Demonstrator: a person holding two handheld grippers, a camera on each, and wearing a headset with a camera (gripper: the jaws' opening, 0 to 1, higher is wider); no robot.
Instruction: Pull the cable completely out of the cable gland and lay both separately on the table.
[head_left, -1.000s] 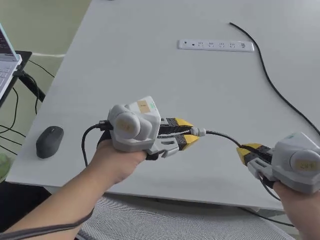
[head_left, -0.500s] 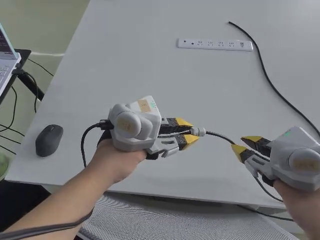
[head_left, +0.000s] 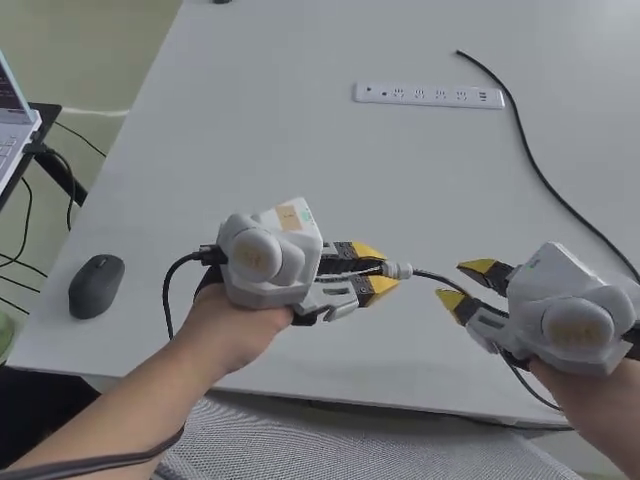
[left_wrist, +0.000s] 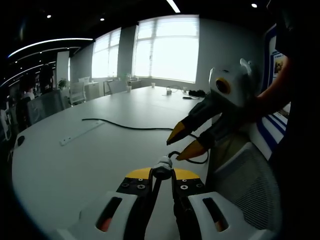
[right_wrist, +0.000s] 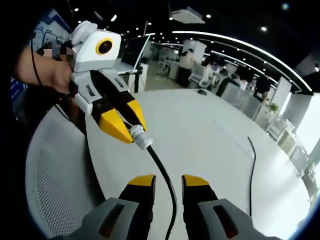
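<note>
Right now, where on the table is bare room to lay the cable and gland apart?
Widest bare patch: the table between the power strip and the left hand-held gripper and right hand-held gripper. A second lies beyond the mouse. Crowded: the right side, where a black cord runs, and the near edge around gland and cable.

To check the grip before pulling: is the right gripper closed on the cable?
No, the right gripper has its jaws apart, and the cable passes between them.

Black cable (head_left: 440, 277), whitish cable gland (head_left: 398, 268). Yellow tips and light grey shells on left gripper (head_left: 388, 268) and right gripper (head_left: 452, 281). Pale grey desk (head_left: 300, 150), white power strip (head_left: 428, 94), black mouse (head_left: 96, 285).
</note>
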